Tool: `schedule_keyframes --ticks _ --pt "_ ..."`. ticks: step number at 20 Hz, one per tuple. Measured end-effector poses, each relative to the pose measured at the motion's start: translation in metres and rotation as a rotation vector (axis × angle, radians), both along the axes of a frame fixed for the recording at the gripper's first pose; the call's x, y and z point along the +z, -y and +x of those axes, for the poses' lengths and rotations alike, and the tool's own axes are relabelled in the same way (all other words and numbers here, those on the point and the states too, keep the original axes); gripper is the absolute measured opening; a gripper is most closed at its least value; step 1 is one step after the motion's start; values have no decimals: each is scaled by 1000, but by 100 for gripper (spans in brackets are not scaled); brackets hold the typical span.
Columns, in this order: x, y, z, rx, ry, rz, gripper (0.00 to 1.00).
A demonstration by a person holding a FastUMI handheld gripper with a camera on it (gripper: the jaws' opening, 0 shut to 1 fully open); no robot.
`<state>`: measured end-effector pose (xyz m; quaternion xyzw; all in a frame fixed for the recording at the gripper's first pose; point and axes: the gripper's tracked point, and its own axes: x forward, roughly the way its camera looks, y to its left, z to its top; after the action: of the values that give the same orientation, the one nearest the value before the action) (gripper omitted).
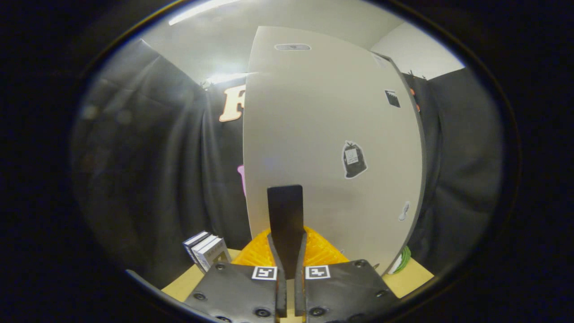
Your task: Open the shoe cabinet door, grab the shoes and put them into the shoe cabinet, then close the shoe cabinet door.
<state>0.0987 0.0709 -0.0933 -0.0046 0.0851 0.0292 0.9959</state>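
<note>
Pinching the dark door handle (285, 220), tongs (287, 260) tight against the pale shoe cabinet door (332, 134).

**Cabinet door straight ahead of your fingers**

You face the shoe cabinet door (332, 148), which stands upright just beyond the gripper (287, 251). Its handle (285, 224) sits between your closed-in fingers. A ridged mat (320, 251) lies on the table (410, 276) under the handle. Small boxes (206, 251) stand to your left, a coiled cord (403, 260) to the right.
</note>
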Motion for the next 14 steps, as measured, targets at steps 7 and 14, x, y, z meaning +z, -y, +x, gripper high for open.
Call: schedule_keyframes --ticks 7,14 --pt "9 20 -34 -5 -19 -19 8" --pt "15 51 -66 -43 -23 -57 9"
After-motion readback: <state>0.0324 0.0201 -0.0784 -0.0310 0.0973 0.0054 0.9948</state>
